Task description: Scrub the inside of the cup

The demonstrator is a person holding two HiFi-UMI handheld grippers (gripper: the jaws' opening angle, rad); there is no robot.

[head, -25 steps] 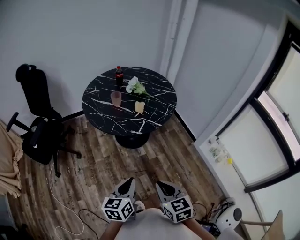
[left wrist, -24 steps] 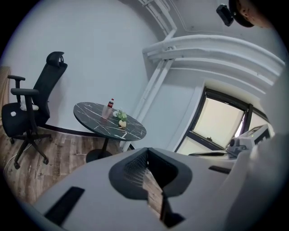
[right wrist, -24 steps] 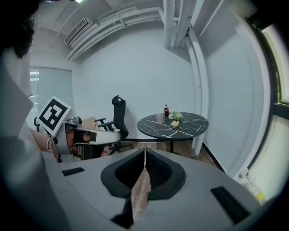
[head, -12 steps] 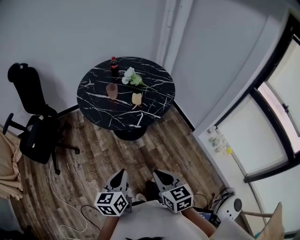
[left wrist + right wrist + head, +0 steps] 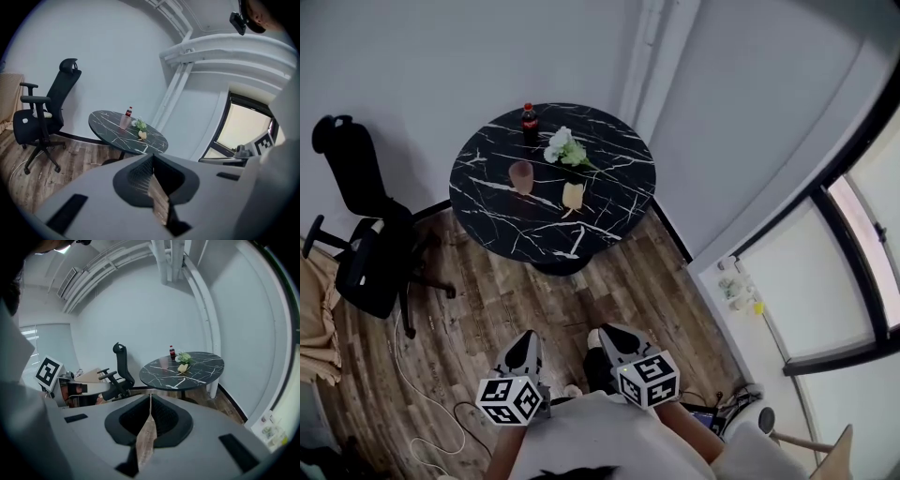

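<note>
**Grippers shifted left since a second ago; both shut and empty, cup untouched**

Since the earlier head view, your two grippers sit further left in the frame, and the round table sits a little higher. Your left gripper [image 5: 526,337] has its jaws pressed together with nothing between them. Your right gripper [image 5: 606,330] is closed the same way and also empty. Both are held close to your body, well apart from the table.

The cup [image 5: 521,175] stands upright on the black marble-pattern tabletop [image 5: 609,220], left of centre and set in from the rim. A bottle [image 5: 528,122] stands behind it near the far edge. Flowers [image 5: 565,147] lie to its right, with a yellow item [image 5: 573,195] nearer you than they are.

The wall [image 5: 441,66] runs just behind the table's far edge. An office chair [image 5: 366,253] stands to the table's left, clear of the rim. The wooden floor [image 5: 619,300] between you and the table is open. A cable [image 5: 403,370] trails across its left side. The window [image 5: 853,272] closes off the right.
</note>
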